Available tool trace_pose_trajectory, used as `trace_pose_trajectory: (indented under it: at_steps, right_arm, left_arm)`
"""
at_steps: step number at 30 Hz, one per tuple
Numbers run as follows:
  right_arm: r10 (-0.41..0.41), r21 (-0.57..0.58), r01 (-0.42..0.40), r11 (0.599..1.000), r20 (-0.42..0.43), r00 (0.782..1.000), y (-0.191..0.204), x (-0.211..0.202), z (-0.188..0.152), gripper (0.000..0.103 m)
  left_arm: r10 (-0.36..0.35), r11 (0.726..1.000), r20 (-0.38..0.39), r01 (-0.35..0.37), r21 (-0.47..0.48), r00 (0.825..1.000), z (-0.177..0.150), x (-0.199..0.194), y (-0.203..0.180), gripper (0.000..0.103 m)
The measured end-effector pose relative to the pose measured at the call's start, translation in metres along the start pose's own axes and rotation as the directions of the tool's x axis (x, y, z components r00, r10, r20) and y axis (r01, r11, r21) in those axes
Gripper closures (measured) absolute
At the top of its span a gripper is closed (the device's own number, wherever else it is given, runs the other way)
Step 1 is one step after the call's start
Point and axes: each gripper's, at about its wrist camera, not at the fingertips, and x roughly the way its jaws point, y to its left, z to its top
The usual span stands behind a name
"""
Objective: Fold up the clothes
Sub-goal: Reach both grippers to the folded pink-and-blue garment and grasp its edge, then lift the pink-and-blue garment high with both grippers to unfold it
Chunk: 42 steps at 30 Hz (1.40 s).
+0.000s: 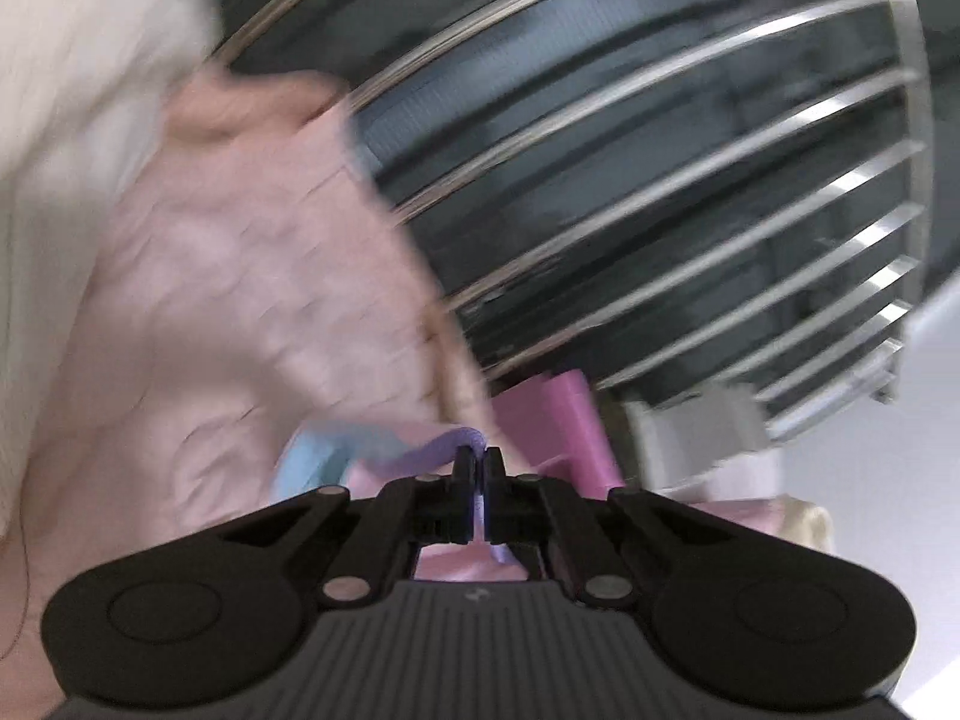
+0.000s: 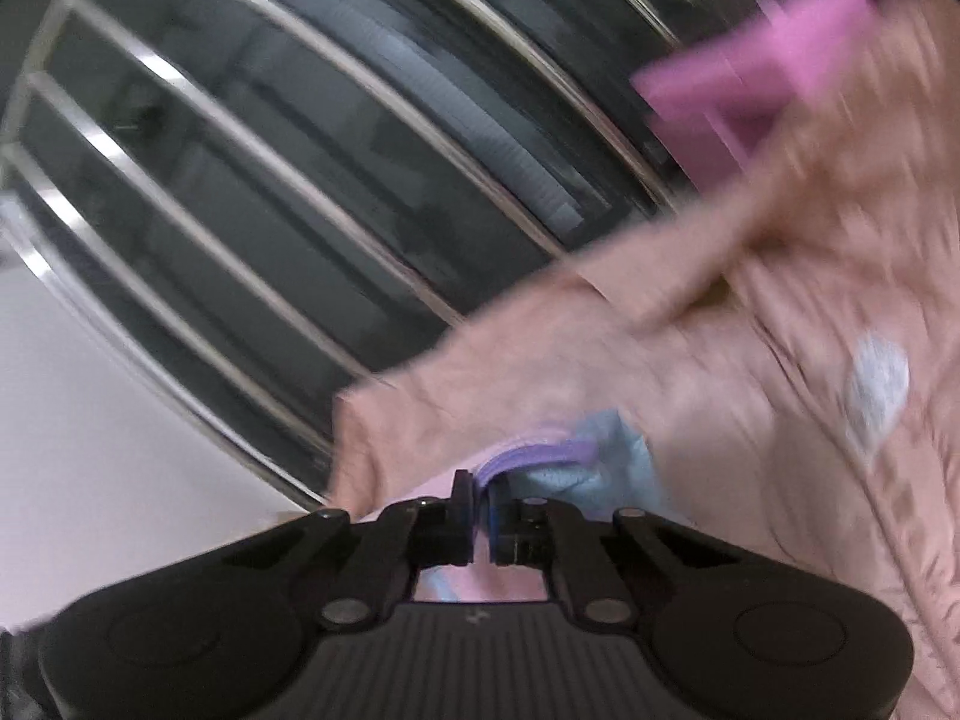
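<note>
Before the window bars point(image 1: 630, 204), both tools point(image 1: 478, 457) point(image 2: 478, 483) pinch the pink garment's point(image 1: 252, 276) purple trim point(image 2: 528, 456).

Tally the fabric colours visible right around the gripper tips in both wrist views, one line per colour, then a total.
Pink garment: 1
Purple edge band, pinched by the left gripper and the right gripper: 1
Light blue fabric: 1
Total: 3 colours; blur hides whether they are one garment.
</note>
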Motion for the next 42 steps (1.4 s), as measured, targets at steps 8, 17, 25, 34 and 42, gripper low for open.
trace_pose_trajectory:
  at_steps: [8, 17, 25, 34, 42]
  right_arm:
    - [0.248, -0.224, -0.217, 0.950, 0.120, 0.961, 0.121, -0.137, 0.019, 0.096]
    - [0.368, -0.723, -0.059, 0.688, 0.277, 0.887, 0.236, -0.331, -0.050, 0.017]
    - [0.349, -0.819, 0.044, 0.573, 0.292, 0.890, 0.283, -0.391, -0.096, 0.096]
    - [0.377, -0.819, -0.011, 0.574, 0.252, 0.892, 0.291, -0.473, -0.087, 0.101]
    - [0.399, -0.830, 0.102, 0.549, 0.367, 0.841, 0.330, -0.494, -0.068, 0.101]
  left_arm:
    - [-0.220, 0.930, 0.179, 0.150, 0.336, 0.959, 0.002, -0.148, -0.175, 0.102]
    - [-0.336, 0.768, 0.263, 0.102, 0.632, 0.904, -0.054, -0.297, -0.323, 0.102]
    - [-0.322, 0.708, 0.335, -0.010, 0.706, 0.886, -0.103, -0.374, -0.377, 0.102]
    - [-0.378, 0.698, 0.401, -0.028, 0.715, 0.835, -0.099, -0.438, -0.395, 0.102]
    - [-0.344, 0.730, 0.467, -0.082, 0.679, 0.815, -0.059, -0.428, -0.379, 0.102]
